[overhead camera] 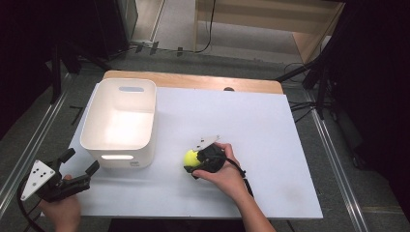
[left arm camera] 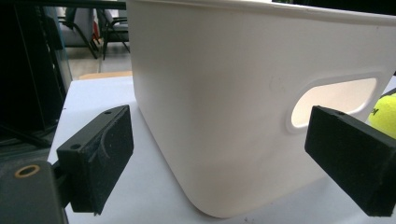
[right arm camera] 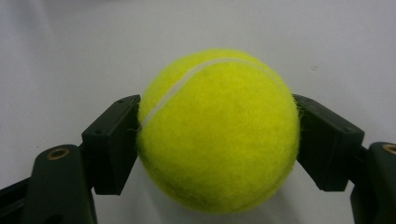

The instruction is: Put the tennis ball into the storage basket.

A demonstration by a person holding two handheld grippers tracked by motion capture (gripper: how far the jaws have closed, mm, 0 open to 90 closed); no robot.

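Now right gripper (right arm camera: 217,140) clamped — tennis ball (right arm camera: 217,130)

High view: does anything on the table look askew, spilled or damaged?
Nothing stands out. The white plastic bin sits upright and empty, and the yellow felt tennis ball is intact, clamped in the right claw on the white tabletop.

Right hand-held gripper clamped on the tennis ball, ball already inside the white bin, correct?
Not inside. The right hand-held gripper is clamped on the tennis ball, but the ball is on the table beside the white bin, as the high view shows.
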